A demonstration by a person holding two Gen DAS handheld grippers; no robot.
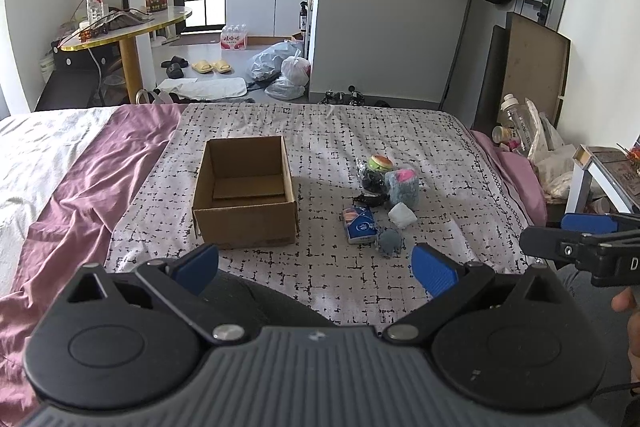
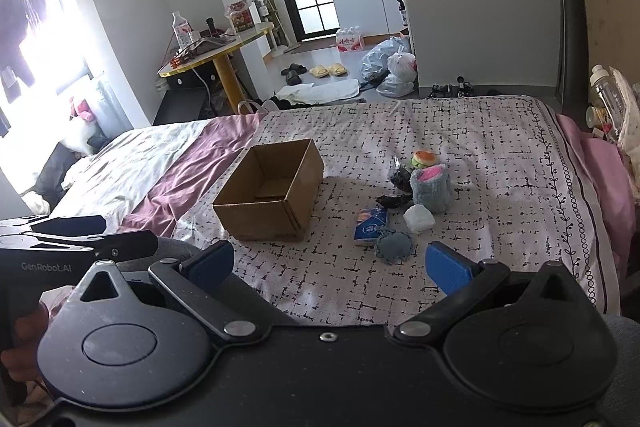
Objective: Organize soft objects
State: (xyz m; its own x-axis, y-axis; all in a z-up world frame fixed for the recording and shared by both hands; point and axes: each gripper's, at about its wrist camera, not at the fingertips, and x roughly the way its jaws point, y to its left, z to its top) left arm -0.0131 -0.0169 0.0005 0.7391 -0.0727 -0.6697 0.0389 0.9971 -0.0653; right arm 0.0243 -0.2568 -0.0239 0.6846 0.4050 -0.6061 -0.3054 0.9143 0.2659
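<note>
An open cardboard box [image 1: 245,195] [image 2: 272,191] sits empty on the patterned bedspread [image 1: 320,275]. To its right lies a cluster of soft items: a blue tissue pack [image 1: 359,225] [image 2: 370,226], a grey round plush [image 1: 389,242] [image 2: 394,247], a white wad [image 1: 401,215] [image 2: 419,219], a grey-and-pink fluffy plush [image 1: 403,184] [image 2: 431,190], a burger toy [image 1: 380,161] [image 2: 425,158] and a black item [image 1: 372,183] [image 2: 400,179]. My left gripper [image 1: 316,267] is open and empty, short of the box. My right gripper [image 2: 330,265] is open and empty, short of the cluster.
The bed [image 1: 60,187] has pink and white sheets on its left side. A round yellow table [image 1: 128,27] stands beyond the bed at the left. A cluttered bedside stand [image 1: 600,167] is at the right. Bags and slippers lie on the floor [image 1: 280,67].
</note>
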